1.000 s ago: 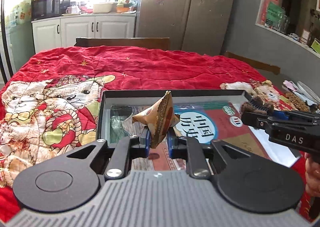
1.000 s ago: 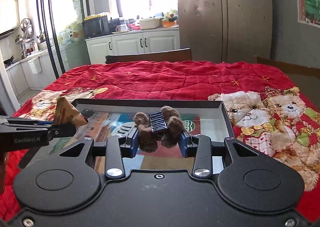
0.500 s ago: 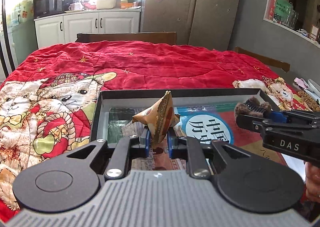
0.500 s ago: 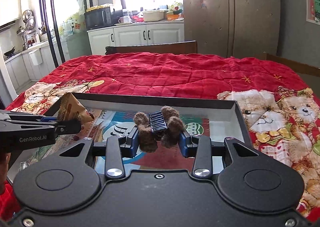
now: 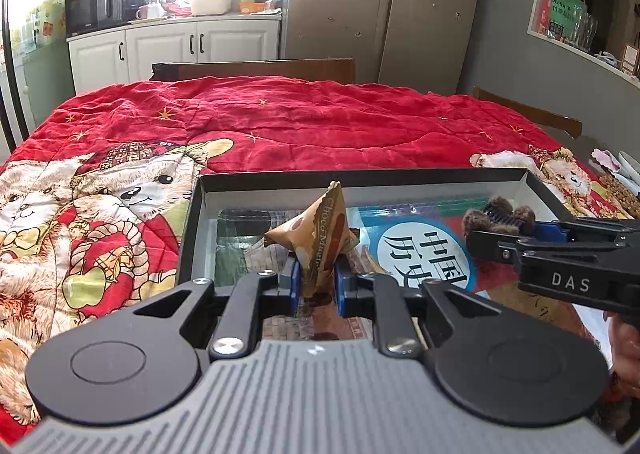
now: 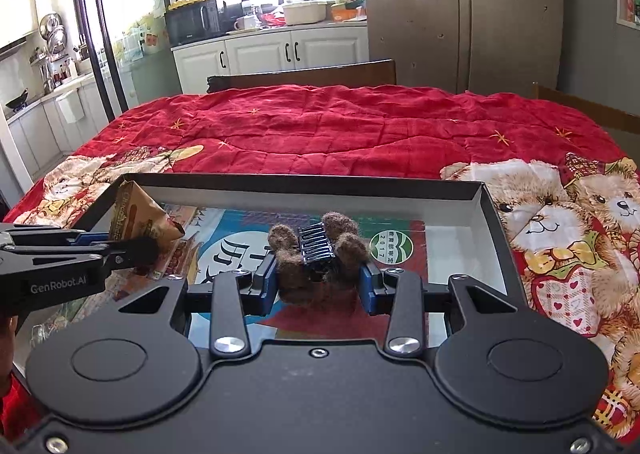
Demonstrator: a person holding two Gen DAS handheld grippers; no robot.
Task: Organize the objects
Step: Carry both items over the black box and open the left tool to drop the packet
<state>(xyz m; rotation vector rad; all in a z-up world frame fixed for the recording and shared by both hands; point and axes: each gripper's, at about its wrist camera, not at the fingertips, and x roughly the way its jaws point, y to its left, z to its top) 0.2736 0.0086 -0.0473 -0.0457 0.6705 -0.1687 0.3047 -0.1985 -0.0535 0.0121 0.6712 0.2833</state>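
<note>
left hand-held gripper (image 5: 316, 284): pinching a pyramid-shaped Choco Muffin snack packet (image 5: 320, 238) by its lower corner, packet upright over the left part of the box.
right hand-held gripper (image 6: 318, 286): pinching a fuzzy brown hair claw clip (image 6: 316, 254), dark teeth facing up, over the box middle.
box (image 6: 304, 183): shallow black-rimmed, lying on the red teddy-bear quilt (image 5: 280, 121); printed sheets line its bottom.
change: against a second ago both views show the box larger and its far rim higher in frame, so both grippers have sunk toward it. Grips look unchanged.
meaning: both items now sit low over the box interior, not touching the bottom as far as I can tell. Judged: drop-off is next; neither released yet.
</note>
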